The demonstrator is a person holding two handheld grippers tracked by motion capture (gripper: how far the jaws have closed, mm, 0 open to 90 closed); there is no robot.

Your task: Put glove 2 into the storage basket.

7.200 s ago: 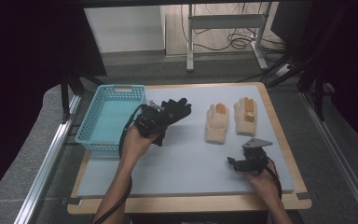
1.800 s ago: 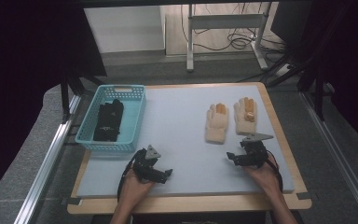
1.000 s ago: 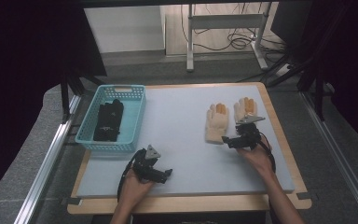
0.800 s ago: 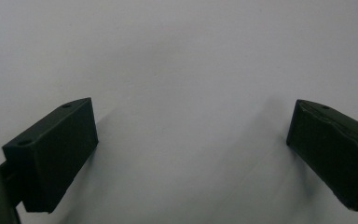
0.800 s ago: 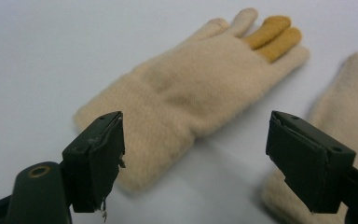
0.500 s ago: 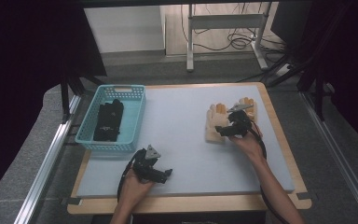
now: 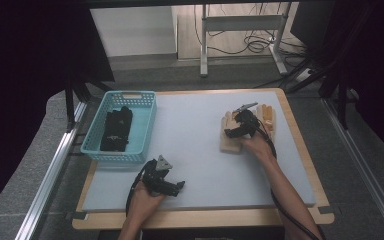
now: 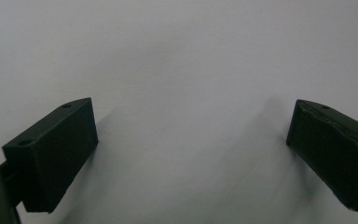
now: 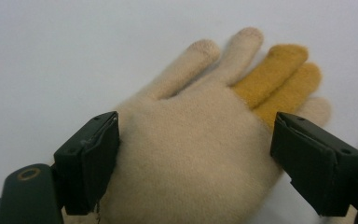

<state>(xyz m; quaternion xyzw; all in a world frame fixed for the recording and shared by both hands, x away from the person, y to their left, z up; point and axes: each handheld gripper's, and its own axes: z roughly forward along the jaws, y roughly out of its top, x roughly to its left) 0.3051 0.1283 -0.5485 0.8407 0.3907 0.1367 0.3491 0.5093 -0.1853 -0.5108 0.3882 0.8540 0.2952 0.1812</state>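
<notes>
Beige glove (image 9: 186, 163) lies flat on the counter (image 7: 195, 145), well to the right of the blue basket (image 7: 142, 125), and the right tool (image 9: 193, 163) now straddles its palm with jaws apart, one at each edge of the knit, not yet closed. A second ago that tool sat near the counter's front edge; it has since travelled forward over the glove, so the grasp looks about to begin. A second beige glove (image 7: 267, 114) lies just beyond, on the side away from the basket. Nearer the basket, by its front corner, the left tool (image 7: 172, 186) has stayed put, jaws wide apart over bare counter. Inside the basket lies the black pair of gloves (image 7: 116, 129), so judging by this, the beige ones are next.
</notes>
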